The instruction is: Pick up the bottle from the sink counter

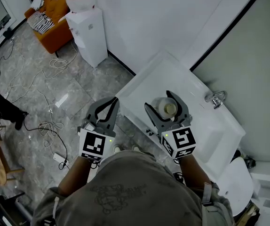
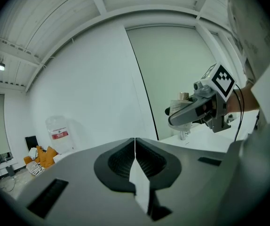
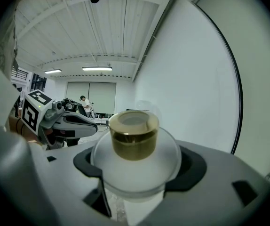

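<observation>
A frosted white bottle [image 1: 167,108] with a gold cap is held upright between the fingers of my right gripper [image 1: 166,106], above the white sink counter [image 1: 172,74]. In the right gripper view the bottle [image 3: 134,159] fills the gap between the jaws, its gold cap [image 3: 134,134] pointing up. My left gripper [image 1: 107,108] hangs beside it over the floor, left of the counter's edge, shut with nothing in it. Its jaws meet in the left gripper view [image 2: 135,150], where the right gripper and the bottle [image 2: 179,106] show at the right.
A chrome tap [image 1: 216,98] stands at the counter's far side by the basin [image 1: 217,135]. A water dispenser [image 1: 85,29] and an orange chair [image 1: 55,32] stand at the back left. Cables [image 1: 45,126] trail over the grey floor. A toilet [image 1: 238,182] sits at the right.
</observation>
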A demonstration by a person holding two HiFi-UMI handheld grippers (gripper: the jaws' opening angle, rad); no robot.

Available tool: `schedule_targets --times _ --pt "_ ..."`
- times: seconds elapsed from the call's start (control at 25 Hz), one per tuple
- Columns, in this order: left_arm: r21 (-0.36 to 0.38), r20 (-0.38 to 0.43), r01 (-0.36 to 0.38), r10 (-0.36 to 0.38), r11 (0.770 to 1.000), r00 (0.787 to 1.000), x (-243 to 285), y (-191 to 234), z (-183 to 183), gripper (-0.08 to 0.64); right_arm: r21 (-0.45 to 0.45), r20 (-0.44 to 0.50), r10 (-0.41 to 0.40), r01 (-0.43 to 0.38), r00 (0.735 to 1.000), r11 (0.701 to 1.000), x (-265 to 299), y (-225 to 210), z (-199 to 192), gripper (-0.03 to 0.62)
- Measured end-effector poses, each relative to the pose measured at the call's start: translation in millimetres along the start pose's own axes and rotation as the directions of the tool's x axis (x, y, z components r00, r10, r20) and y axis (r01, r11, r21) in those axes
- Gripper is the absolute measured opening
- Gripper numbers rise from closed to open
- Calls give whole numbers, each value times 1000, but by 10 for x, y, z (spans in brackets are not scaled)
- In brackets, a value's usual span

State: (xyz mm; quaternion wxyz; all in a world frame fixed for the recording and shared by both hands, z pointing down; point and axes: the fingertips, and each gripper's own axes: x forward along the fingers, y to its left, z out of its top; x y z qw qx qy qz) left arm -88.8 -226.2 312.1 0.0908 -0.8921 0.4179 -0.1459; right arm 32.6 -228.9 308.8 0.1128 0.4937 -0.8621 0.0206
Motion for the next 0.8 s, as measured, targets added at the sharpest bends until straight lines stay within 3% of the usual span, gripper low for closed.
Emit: schedule_targets --times 0.8 --pt "-30 17 -14 14 999 1000 -56 34 6 18 -3 -7 18 -18 1000 1000 -44 128 4 322"
